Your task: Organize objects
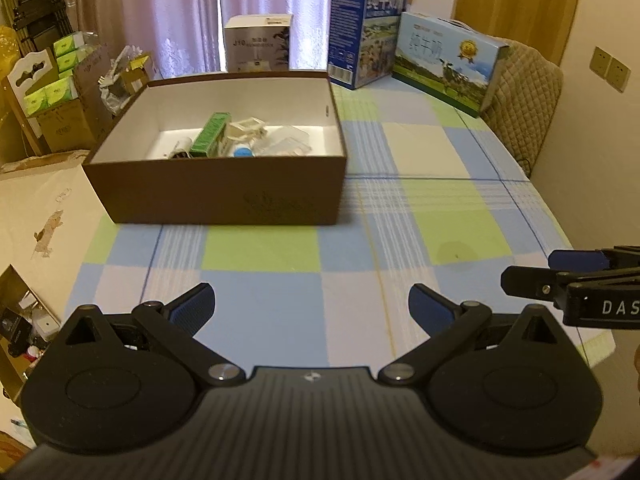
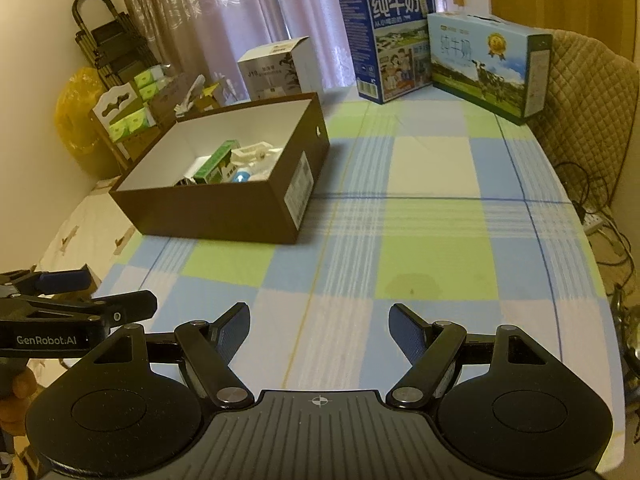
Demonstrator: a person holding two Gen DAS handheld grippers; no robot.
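The left gripper (image 1: 310, 304) hung low over the near edge of the counter (image 1: 420, 216), its blue ribbed pads spread wide with nothing between them. The right gripper (image 2: 320, 326) was level with it on the other side, likewise splayed and empty. Each showed in the other's view as a black linkage at the frame edge.

Ahead of both, on the left part of the checked cloth, stood the brown box (image 1: 224, 196), open-topped and white inside, its long axis across the left gripper's line of sight. From the left gripper it lay nearly straight ahead; from the right it lay forward and to the left, so the left arm looked the nearer.

Inside the box a green carton (image 1: 208, 136) lay tilted beside a white plastic frame (image 1: 246, 128), a blue-capped piece (image 1: 243, 153) and some clear wrapping (image 1: 286, 142); the smaller bits were too blurred to name. The open cloth near the grippers carried no loose item, so the sorting seemed largely done.

Beyond, two glossy milk cartons (image 2: 390, 44) and a white box (image 2: 276, 68) stood along the far edge.
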